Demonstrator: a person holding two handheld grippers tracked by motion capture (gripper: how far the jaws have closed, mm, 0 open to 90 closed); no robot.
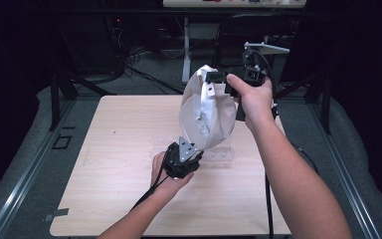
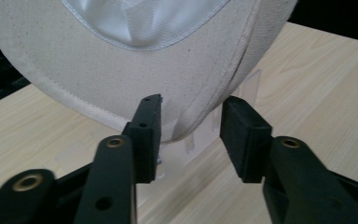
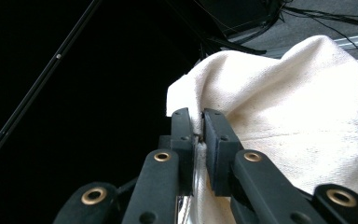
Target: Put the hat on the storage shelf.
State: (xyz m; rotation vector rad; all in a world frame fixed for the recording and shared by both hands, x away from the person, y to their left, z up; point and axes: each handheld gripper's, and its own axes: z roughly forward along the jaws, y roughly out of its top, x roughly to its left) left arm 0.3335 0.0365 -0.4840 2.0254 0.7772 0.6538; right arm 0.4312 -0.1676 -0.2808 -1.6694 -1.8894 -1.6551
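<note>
A cream hat (image 1: 206, 112) hangs above the bench (image 1: 119, 149), pinched in the right gripper (image 3: 199, 128); the left gripper (image 2: 191, 133), jaws half-wide around its lower edge, risks missing the fold.

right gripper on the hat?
Touching. The right gripper view shows the right gripper with both jaws pinched on a fold of the hat, no gap either side.

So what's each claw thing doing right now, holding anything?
Left gripper: open, jaws either side of the cream hat's lower edge, not pressing it.
Right gripper: shut on the hat's upper edge.
</note>
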